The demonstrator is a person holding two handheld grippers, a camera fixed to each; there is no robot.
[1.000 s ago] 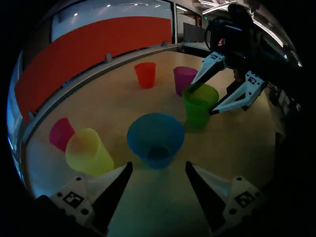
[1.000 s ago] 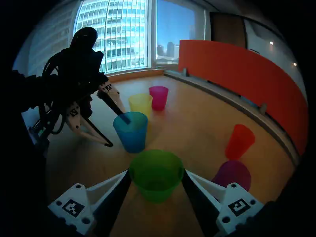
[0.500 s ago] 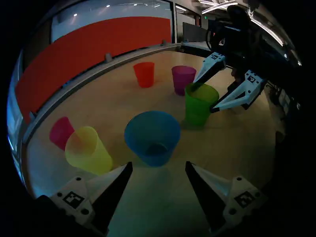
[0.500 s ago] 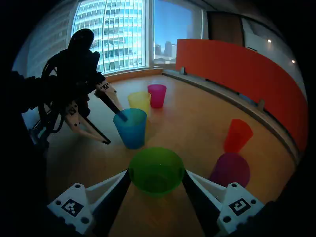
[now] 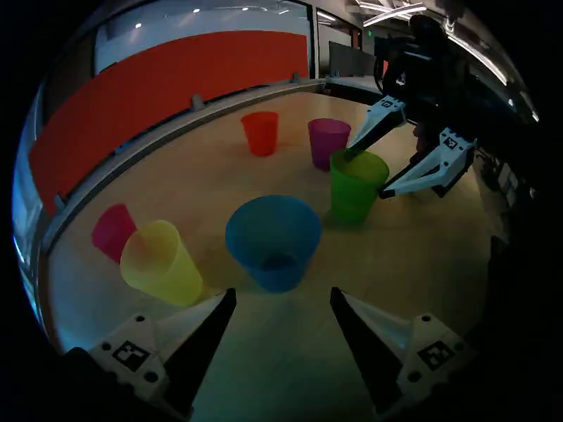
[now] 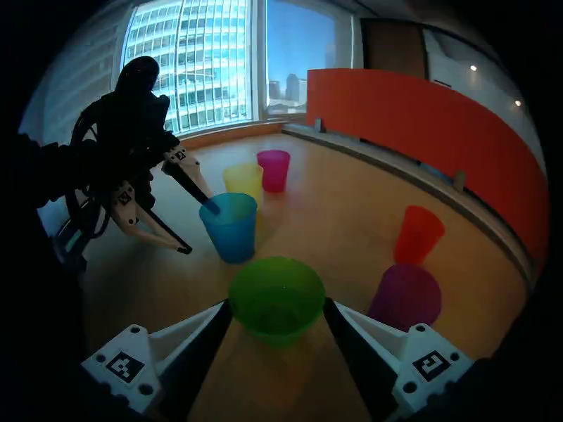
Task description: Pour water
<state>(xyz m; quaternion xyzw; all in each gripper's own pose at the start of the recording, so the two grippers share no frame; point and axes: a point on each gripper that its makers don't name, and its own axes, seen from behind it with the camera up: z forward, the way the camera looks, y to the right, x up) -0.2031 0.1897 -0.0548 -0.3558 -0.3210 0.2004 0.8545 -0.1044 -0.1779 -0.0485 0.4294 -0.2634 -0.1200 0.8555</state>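
- The left gripper [image 5: 281, 294] holds its two fingers spread wide above the wooden tabletop [image 5: 422, 246], with nothing between them.
- The blue cup [image 5: 273, 239] stands upright just ahead of those fingertips, in line with the gap.
- In the right gripper view, one finger of the left gripper reaches the blue cup's rim. The other ends low beside the cup's base. Contact cannot be made out.
- The right gripper [image 6: 276, 302] has the green cup [image 6: 276, 322] set between its fingers, one tip close against each side of the cup's wall. Whether both press on it cannot be told.
- In the left gripper view the green cup stands upright on the table. One of the right gripper's tips is at the rim and the other is by the cup's side.
- A faint line low inside the green cup may be water, but this is not certain.
- The purple cup [image 5: 329, 141] stands near the green cup, farther from the left gripper, with the orange cup [image 5: 260, 132] beside it, a gap between the two.
- The yellow cup [image 5: 160, 264] is near the blue one, on the left in the left gripper view. It overlaps the pink cup [image 5: 112, 231] behind it.
- An orange partition [image 5: 162, 77] runs along the table's far edge.
- Tall windows [image 6: 197, 63] looking onto city towers rise behind the left gripper in the right gripper view.
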